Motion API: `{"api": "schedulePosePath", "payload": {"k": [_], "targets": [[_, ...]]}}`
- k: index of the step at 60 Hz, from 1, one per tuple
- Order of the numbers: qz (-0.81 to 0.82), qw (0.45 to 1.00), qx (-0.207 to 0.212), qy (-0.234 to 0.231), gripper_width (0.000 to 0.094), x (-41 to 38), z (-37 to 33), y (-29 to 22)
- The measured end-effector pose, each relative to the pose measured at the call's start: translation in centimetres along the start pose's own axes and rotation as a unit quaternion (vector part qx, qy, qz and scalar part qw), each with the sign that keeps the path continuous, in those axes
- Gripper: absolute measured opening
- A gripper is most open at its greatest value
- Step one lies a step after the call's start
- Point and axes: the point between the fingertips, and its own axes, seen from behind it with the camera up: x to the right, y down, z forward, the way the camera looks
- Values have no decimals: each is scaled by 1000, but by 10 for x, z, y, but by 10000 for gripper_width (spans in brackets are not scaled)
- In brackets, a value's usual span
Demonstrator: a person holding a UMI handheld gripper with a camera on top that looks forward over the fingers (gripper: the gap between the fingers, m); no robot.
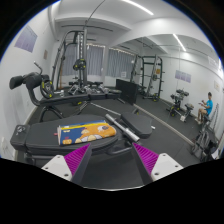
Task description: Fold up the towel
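Observation:
The towel [85, 131] is a small yellow, orange and blue printed cloth. It lies flat on a dark table [40, 138], ahead of the left finger. My gripper [111, 160] is open and empty, its magenta pads [76, 159] set wide apart above the near part of the table. The towel lies beyond the fingertips, and nothing is between the fingers.
A long black and grey object [123, 126] lies on the table just right of the towel. Gym machines [70, 70] and a rack [150, 75] stand behind on a dark floor. A person [209, 106] sits at the far right.

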Motion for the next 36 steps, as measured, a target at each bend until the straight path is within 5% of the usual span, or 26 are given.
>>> {"api": "schedulePosePath", "payload": {"k": [36], "targets": [[-27, 997, 13, -73, 853, -93, 39, -18]]}}
